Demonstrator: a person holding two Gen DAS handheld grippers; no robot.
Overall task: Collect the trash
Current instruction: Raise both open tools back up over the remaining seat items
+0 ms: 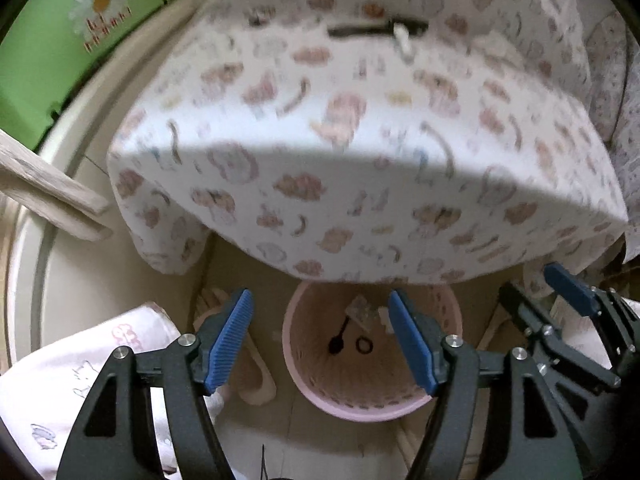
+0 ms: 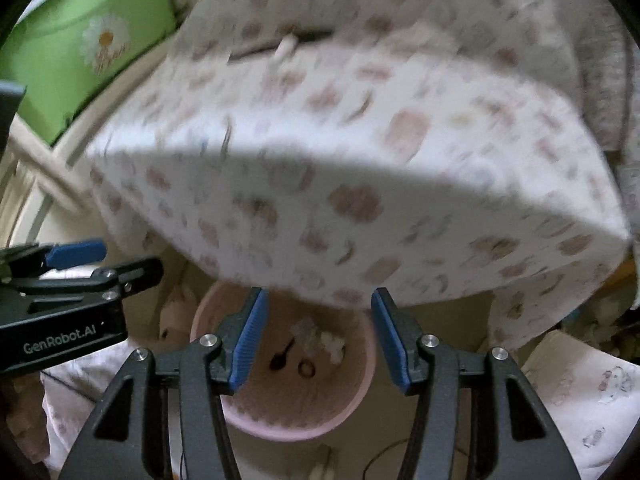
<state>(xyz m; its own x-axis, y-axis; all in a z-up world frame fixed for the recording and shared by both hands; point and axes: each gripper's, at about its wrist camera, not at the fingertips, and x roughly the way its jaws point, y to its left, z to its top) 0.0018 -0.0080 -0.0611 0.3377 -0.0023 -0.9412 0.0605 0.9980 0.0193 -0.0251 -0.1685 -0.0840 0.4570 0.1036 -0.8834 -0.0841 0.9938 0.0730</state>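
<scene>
A pink waste basket [image 1: 372, 412] [image 2: 280, 428] stands on the floor under the bed corner. Inside it lie a black spoon-shaped piece [image 1: 340, 338] [image 2: 282, 356], a black ring [image 1: 364, 346] [image 2: 306, 368], a crumpled wrapper [image 1: 362, 310] and a white tissue scrap [image 2: 334, 346]. My left gripper [image 1: 319, 296] [image 2: 132, 256] hangs open above the basket, nothing between its blue pads. Beside it, my right gripper [image 2: 318, 294] [image 1: 536, 286] is also open and empty over the basket. On the bed lies a dark strip with a white scrap [image 1: 404, 40] [image 2: 284, 46], blurred.
The bed with its patterned sheet [image 1: 340, 140] [image 2: 360, 160] overhangs the basket's far side. A green box with a daisy print [image 1: 80, 40] stands at the back left. A wooden plank [image 1: 52, 188] sticks in from the left. Printed cloth [image 1: 80, 368] [image 2: 592, 392] lies on the floor.
</scene>
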